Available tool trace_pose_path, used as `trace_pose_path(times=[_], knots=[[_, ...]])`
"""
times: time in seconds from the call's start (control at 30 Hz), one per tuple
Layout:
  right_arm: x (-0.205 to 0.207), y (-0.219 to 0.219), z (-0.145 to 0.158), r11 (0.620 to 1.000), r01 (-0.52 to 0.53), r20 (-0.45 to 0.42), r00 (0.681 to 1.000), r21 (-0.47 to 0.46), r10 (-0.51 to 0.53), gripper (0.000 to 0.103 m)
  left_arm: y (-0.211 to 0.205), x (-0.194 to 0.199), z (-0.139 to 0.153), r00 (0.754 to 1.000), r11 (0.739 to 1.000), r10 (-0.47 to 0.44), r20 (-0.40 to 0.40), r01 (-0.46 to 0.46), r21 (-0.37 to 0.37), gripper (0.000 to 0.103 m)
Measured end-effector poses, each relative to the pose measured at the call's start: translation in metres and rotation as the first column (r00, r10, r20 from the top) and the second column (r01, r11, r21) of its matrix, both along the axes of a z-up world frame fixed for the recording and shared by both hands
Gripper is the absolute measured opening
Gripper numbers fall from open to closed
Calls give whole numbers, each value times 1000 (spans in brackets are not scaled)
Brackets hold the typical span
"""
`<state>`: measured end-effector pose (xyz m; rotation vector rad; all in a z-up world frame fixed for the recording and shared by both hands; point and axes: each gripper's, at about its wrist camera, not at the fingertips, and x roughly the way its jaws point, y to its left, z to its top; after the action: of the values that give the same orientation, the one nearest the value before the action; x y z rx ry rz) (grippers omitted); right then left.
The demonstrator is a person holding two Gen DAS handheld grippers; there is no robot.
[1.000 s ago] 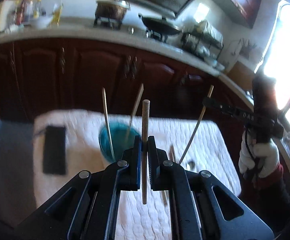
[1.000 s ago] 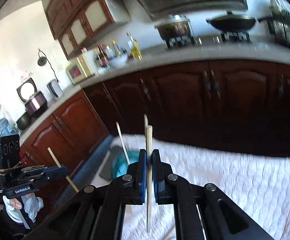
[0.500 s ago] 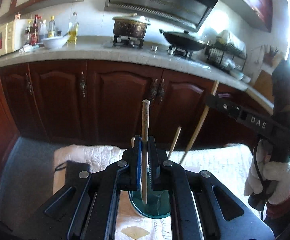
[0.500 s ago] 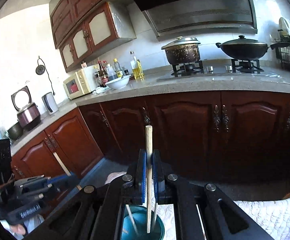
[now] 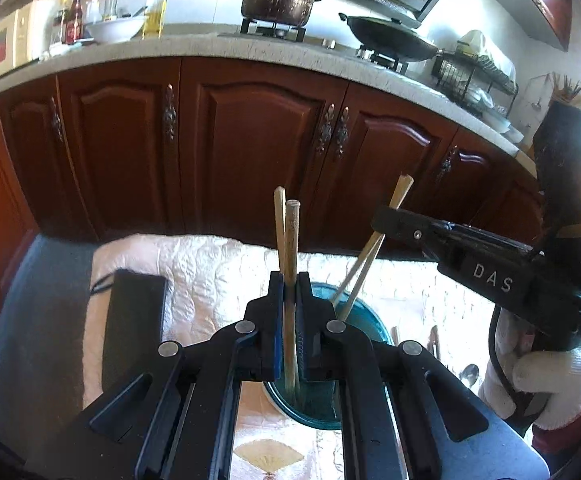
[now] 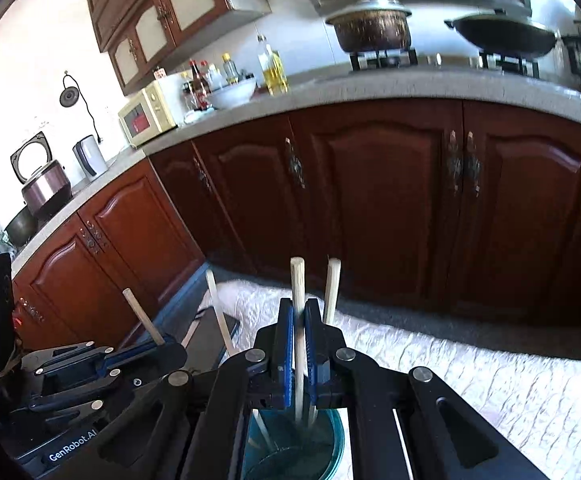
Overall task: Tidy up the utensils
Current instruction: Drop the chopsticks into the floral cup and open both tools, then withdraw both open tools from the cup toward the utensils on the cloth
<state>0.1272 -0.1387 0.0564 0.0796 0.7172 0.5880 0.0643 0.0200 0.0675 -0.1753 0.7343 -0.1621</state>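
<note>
A teal glass cup [image 5: 364, 326] stands on a white quilted cloth [image 5: 210, 268], with loose chopsticks [image 5: 278, 224] leaning in it. My left gripper [image 5: 289, 300] is shut on an upright wooden chopstick [image 5: 291, 240] whose lower end reaches into the cup. My right gripper [image 6: 298, 340] is shut on another upright chopstick [image 6: 297, 284], its lower end inside the cup [image 6: 332, 444]. The right gripper also shows in the left wrist view [image 5: 386, 222], over the cup's right side. The left gripper shows in the right wrist view [image 6: 170, 354] beside the cup.
A black flat case [image 5: 134, 320] lies on the cloth left of the cup. Spoons [image 5: 468, 374] lie on the cloth to the right. Dark wooden cabinets [image 5: 250, 152] stand behind the table, with a counter holding pots and bottles.
Both grippers have come down over the cup, so both held chopsticks now reach into it. The two grippers are closer together.
</note>
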Motion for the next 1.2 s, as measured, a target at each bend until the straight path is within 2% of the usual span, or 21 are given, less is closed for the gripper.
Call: trace_pose_path(times=[0.13,0.17,0.2,0.27,0.4,0.6,1.2], knots=[[4,-3,-7,1000,-13,-42,999,13,14,5,-3,-2,-3,1000,1000,6,-4,-6,12,5],[5,-3,-8,1000,-14,-53,998,15,14,9,-3,-2,-4,1000,1000,4,-10,-4,8,5],[6,-5,-9,1000,-13,-63,998,19,14,20,-3,-2,-5,1000,1000,4,-16,-4,4,5],[4,-8,-9,999,-19,-71,997,36,21,29,-3,-3,-6,1000,1000,9,-22,-9,6,7],[-6,-13,-6,999,-27,-61,998,24,29,29,0,-6,-6,1000,1000,12,-29,-12,-14,21],[-18,-31,-7,1000,-13,-80,997,26,15,29,0,-18,-2,1000,1000,14,-21,-15,-17,32],[-68,-77,-16,999,51,-110,993,17,-49,31,-7,-57,-2,998,997,56,9,-57,49,36]])
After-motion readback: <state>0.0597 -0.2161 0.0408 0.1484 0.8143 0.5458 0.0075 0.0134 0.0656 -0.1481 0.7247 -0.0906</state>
